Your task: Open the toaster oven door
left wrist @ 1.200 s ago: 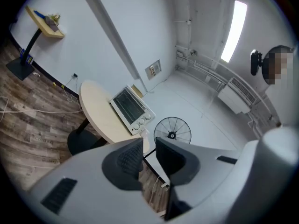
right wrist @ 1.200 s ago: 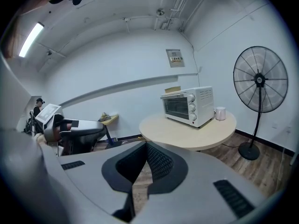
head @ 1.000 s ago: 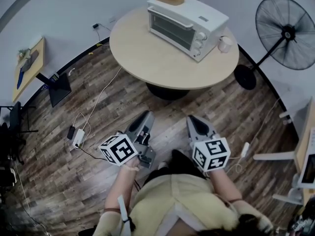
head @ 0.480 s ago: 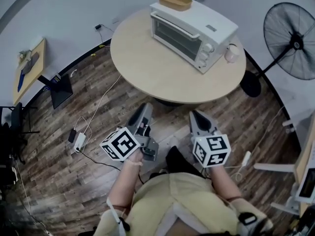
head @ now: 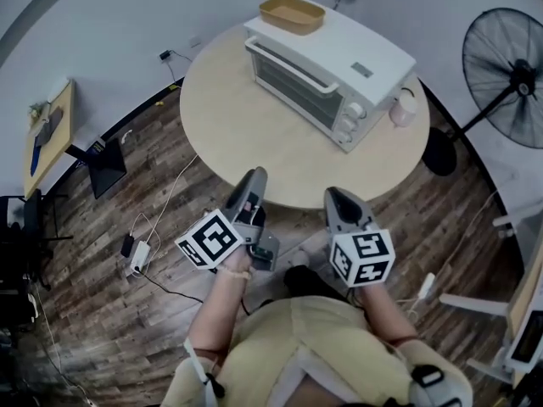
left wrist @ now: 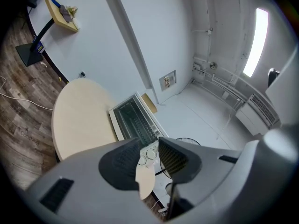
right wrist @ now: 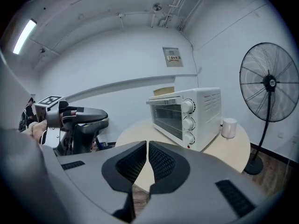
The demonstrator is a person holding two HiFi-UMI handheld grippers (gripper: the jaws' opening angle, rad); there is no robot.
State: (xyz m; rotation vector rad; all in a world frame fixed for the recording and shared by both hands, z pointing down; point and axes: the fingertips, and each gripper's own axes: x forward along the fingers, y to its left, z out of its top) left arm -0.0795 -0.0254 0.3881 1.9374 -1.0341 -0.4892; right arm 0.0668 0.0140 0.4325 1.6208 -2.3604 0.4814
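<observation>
Head view: toaster oven handle (head: 287, 64) could be missed by right gripper (head: 335, 196), jaws pressed together; left gripper (head: 254, 179) jaws are opening, empty.

Round beige table (head: 246, 134) sits just past the left fingers (head: 251, 185) and right fingers (head: 339, 203). Dark wood-plank floor (head: 110, 329) below them. Plain white walls (head: 119, 24). Black pedestal fan (head: 516, 75) well right of the right fingers. Wooden shelf (head: 49, 134) far left of the left fingers. White power strip (head: 134, 255) with cables on the floor, nearer on that side. Ceiling strip light (right wrist: 24, 35) lit.
</observation>
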